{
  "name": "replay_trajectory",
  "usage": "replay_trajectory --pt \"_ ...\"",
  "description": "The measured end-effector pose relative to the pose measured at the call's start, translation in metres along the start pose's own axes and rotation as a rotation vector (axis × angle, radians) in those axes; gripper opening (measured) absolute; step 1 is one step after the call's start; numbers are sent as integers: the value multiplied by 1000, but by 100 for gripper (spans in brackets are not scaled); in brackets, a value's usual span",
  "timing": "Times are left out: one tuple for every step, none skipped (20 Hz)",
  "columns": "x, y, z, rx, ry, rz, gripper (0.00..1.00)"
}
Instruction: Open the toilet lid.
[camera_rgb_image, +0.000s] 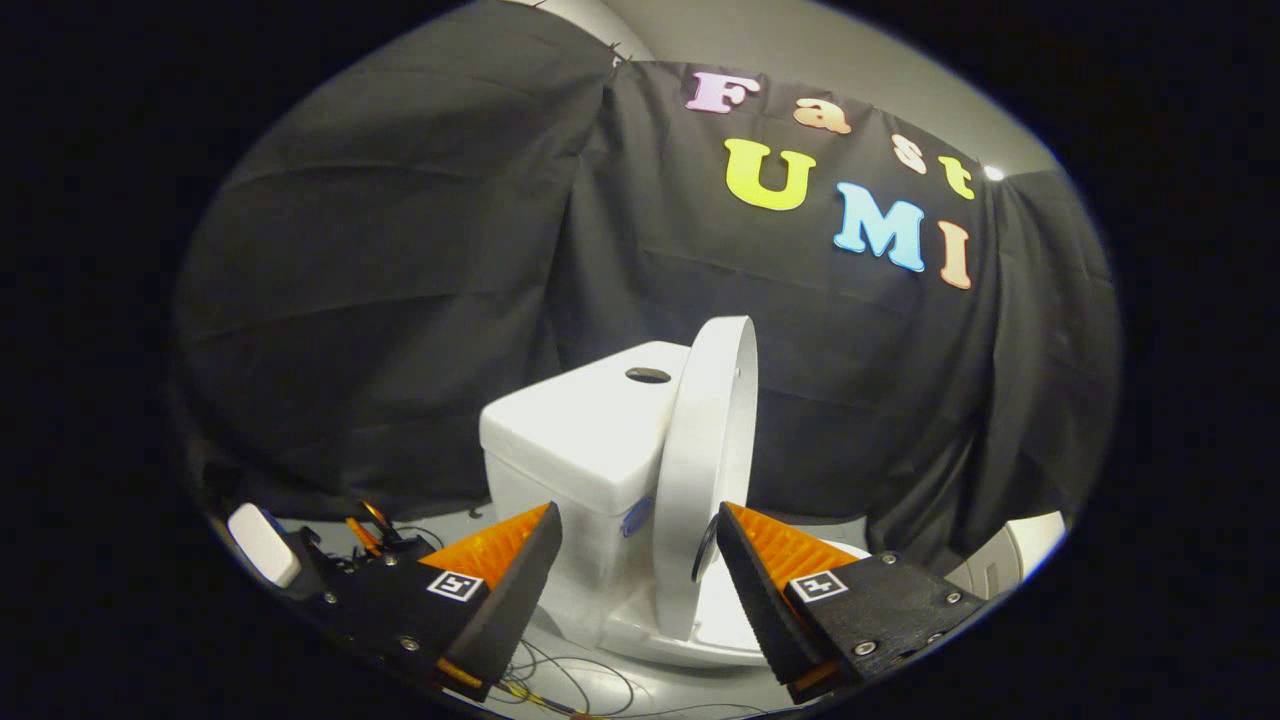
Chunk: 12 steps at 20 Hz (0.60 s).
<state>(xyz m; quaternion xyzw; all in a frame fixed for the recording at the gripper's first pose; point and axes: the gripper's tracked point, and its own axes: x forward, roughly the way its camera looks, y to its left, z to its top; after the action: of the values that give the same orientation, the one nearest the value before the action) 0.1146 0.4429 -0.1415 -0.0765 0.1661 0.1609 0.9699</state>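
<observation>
1. Standing raised on edge, the toilet lid (708, 470) leans back toward the cistern (585, 440), seen almost edge-on just ahead of the gap between the two fingers.
2. Gripper (635, 545): its fingers are spread wide apart and grip nothing; the lid's lower part sits in the gap between them, close to the right finger, though whether it touches that finger cannot be told.
3. Cistern: a white box with a flat cover, directly behind the lid; a dark oval flush button (648, 375) sits on top of the cover near the lid's upper rim.
4. Bowl rim (725, 640): a pale, curved surface shows low between the fingers, beneath the raised lid.
5. Small blue mark (636, 518): visible on the cistern's front face, just beside the lid's edge; its nature is too small to tell.
6. Thin wires (560, 680): these trail across the pale floor below the left finger.
7. Black cloth (400, 280): draped behind the toilet as the backdrop.
</observation>
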Motion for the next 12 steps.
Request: replay_trajectory --pt "-6 -4 10 19 -22 16 95" --pt "-14 -8 20 35 -48 28 95" --pt "-23 -16 31 51 -79 37 95" --pt "-31 -24 39 66 -115 49 95" --pt "-38 -34 46 86 -149 64 95" --pt "-44 -44 51 110 -174 73 95" --pt "-54 -56 53 130 -198 74 95" --pt "-63 -72 56 145 -223 67 95" --pt "-71 -89 61 157 -247 57 95" --pt "-80 -108 64 170 -273 43 95" --pt "-85 -126 65 182 -295 30 95" --pt "-91 -144 65 187 -310 19 95"
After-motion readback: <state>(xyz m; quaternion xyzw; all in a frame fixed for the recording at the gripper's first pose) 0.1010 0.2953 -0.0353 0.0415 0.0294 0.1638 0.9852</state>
